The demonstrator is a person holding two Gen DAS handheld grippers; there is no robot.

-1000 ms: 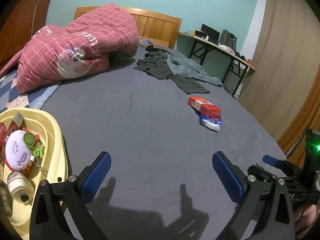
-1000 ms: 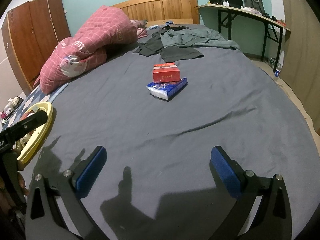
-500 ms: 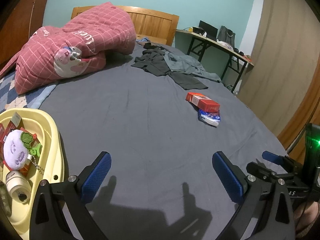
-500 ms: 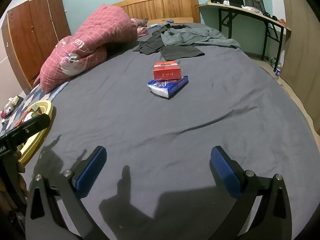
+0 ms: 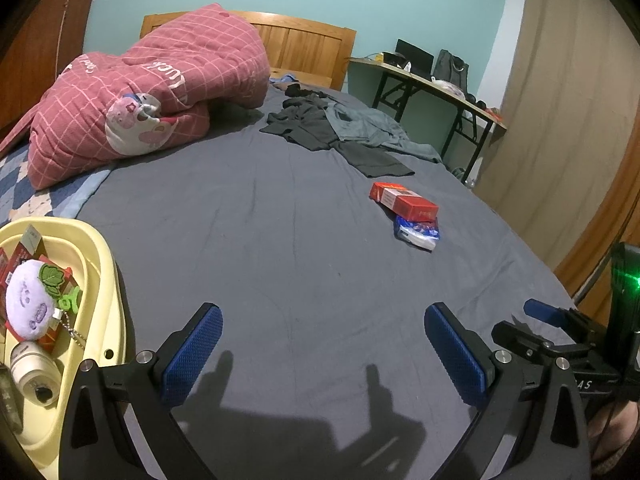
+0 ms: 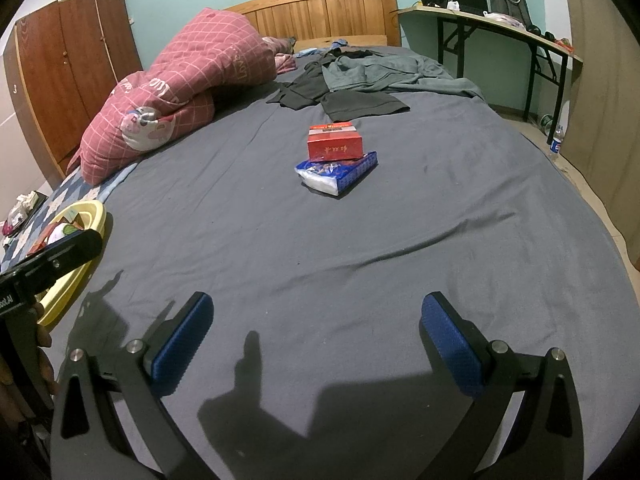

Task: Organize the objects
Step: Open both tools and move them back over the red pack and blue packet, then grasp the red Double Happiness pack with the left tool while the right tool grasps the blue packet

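Observation:
A red box [image 6: 335, 143] lies on the grey bed sheet, partly on a blue tissue pack [image 6: 338, 172]; both also show in the left wrist view, the box [image 5: 404, 200] and the pack [image 5: 418, 233]. A yellow basin [image 5: 106, 280] at the left holds a purple plush toy [image 5: 28, 300], a red carton and a small white roll [image 5: 30, 372]. My left gripper [image 5: 322, 344] is open and empty above the sheet beside the basin. My right gripper [image 6: 316, 332] is open and empty, well short of the box.
A pink checked quilt [image 5: 160, 92] and dark clothes [image 5: 320, 128] lie near the wooden headboard. A desk [image 6: 500, 28] stands right of the bed, a wardrobe [image 6: 68, 72] at the left. The basin's rim [image 6: 86, 208] shows in the right wrist view.
Both grippers have drifted slightly back and stayed open. The box and tissue pack have not moved on the sheet.

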